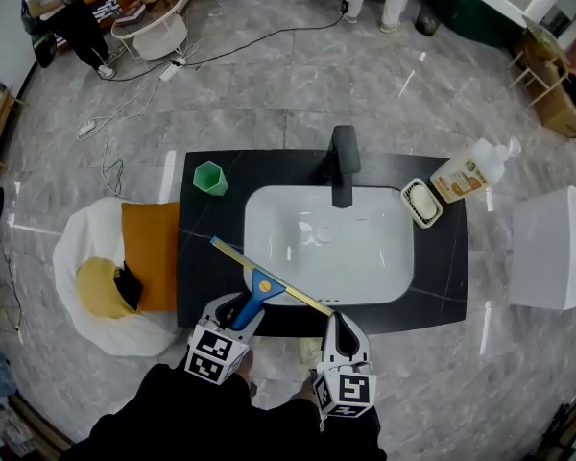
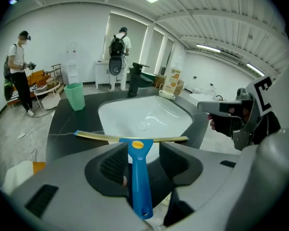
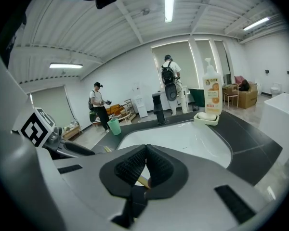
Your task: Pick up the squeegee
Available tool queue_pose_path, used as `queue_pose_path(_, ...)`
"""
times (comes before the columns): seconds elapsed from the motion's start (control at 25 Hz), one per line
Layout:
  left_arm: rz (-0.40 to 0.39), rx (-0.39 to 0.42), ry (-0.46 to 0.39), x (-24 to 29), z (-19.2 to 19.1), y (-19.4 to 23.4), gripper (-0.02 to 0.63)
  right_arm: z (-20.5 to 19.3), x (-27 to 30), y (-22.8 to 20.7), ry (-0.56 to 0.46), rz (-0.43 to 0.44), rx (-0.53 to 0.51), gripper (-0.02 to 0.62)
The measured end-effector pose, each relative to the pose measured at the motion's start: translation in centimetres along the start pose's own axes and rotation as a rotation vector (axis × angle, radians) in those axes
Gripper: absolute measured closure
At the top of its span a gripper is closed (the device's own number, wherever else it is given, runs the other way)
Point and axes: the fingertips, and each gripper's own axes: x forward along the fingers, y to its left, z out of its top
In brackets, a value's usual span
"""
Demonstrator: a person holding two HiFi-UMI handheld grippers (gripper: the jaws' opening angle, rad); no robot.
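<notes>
The squeegee (image 2: 135, 150) lies handle-first between the wide-parted jaws of the left gripper (image 1: 238, 313), unpinched, while the right gripper (image 3: 145, 170), jaws together, sits off beside its blade

The head view looks steeply down from high above the counter (image 1: 202, 267). It takes in the whole sink (image 1: 365, 257), with the left gripper (image 1: 251, 305) and right gripper (image 1: 333, 317) at its bottom edge.

The left gripper view sits close behind its jaws, facing forward and slightly down. The squeegee (image 2: 137, 172) is right before it, the sink (image 2: 149, 112) just beyond, the tap (image 2: 135, 81) far ahead and the cup (image 2: 75, 96) ahead-left. The right gripper (image 2: 204, 107) is off to its right.

The right gripper view looks more level across the sink (image 3: 183, 138) to the tap (image 3: 158, 107), with the bottle (image 3: 212, 93) ahead-right.

All three views share sink, tap and cup.
</notes>
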Motion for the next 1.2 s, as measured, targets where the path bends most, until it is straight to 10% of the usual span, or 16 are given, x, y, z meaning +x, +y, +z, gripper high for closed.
queue_pose_path(1.2, 0.044, -0.002, 0.175, 5.9, -5.1, 1.2, 0.420, -3.6, 0.9, -2.8, 0.060, -0.049, 0.074, 0.580)
